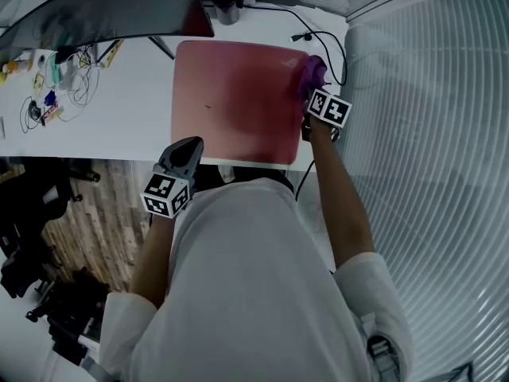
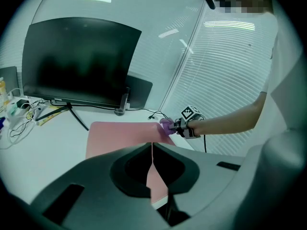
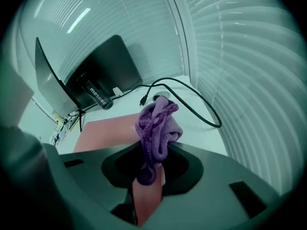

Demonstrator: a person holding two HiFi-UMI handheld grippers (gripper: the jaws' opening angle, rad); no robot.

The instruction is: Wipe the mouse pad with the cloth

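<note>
A pink mouse pad point(image 1: 235, 102) lies on the white desk point(image 1: 119, 110) below the monitor. My right gripper point(image 1: 312, 94) is shut on a bunched purple cloth point(image 1: 312, 75), which hangs over the pad's far right corner. In the right gripper view the cloth point(image 3: 157, 128) bulges out from between the jaws above the pad point(image 3: 108, 131). My left gripper point(image 1: 184, 151) is shut with nothing in it, just off the desk's near edge by the pad's front left corner. From the left gripper view the pad point(image 2: 124, 133), the cloth point(image 2: 166, 125) and the right gripper point(image 2: 178, 126) all show.
A dark curved monitor point(image 1: 103, 6) overhangs the desk's far side. A black cable point(image 1: 322, 34) loops past the pad's right corner. Small items and wires point(image 1: 48, 86) clutter the desk's left end. White blinds point(image 1: 429, 134) stand to the right, a wooden floor point(image 1: 95, 213) lies below.
</note>
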